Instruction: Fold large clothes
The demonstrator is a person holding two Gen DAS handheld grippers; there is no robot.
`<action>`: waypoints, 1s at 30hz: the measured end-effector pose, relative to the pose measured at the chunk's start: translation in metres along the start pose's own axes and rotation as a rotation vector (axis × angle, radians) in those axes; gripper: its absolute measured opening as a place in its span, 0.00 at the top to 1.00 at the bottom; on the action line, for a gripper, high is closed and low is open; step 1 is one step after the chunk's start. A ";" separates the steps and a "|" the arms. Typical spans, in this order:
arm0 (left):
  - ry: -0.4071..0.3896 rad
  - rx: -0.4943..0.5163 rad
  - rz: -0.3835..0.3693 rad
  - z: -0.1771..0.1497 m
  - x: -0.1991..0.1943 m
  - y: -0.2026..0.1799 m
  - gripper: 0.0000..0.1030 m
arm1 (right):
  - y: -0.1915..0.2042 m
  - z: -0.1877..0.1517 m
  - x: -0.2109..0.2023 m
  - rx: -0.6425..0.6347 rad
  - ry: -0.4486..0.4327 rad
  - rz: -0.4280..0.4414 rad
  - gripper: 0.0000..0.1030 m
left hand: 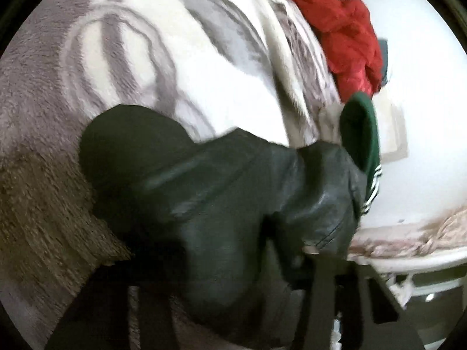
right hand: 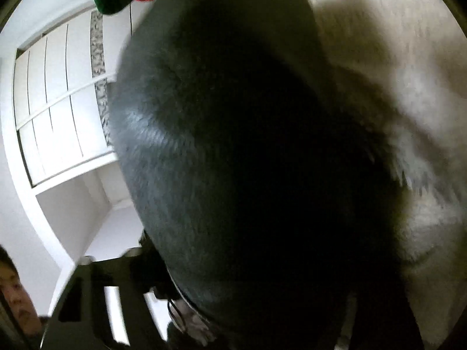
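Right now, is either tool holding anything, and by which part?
The dark leather jacket hangs bunched against both tools. The left tool appears to pinch a seamed edge; the right tool's grip point is hidden by fabric.

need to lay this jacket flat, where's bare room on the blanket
The widest bare stretch is the patterned blanket, up and left of the dark jacket. The far edge is crowded: a red garment and a green striped piece sit there. The right wrist view is mostly filled by the jacket.
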State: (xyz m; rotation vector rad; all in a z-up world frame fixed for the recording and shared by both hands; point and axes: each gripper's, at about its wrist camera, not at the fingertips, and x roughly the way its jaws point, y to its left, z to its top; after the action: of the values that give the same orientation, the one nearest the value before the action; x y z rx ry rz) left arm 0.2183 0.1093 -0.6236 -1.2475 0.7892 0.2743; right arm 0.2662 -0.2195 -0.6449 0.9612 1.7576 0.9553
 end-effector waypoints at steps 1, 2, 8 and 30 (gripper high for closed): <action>-0.004 -0.006 -0.010 0.001 -0.002 0.002 0.71 | 0.005 -0.002 -0.001 -0.004 -0.010 -0.016 0.43; -0.007 0.003 -0.006 0.001 -0.003 -0.001 0.72 | 0.008 -0.003 -0.001 -0.002 -0.014 -0.024 0.44; 0.004 0.054 0.031 -0.001 0.001 -0.016 0.75 | 0.014 -0.004 -0.002 0.026 -0.014 -0.025 0.50; 0.131 0.159 0.207 -0.009 0.028 -0.027 0.34 | 0.009 0.011 0.013 0.055 0.094 -0.119 0.21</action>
State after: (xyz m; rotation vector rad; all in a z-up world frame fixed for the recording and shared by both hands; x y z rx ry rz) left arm 0.2507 0.0863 -0.6232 -1.0432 1.0360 0.2938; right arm 0.2745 -0.2023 -0.6442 0.8475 1.9067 0.8922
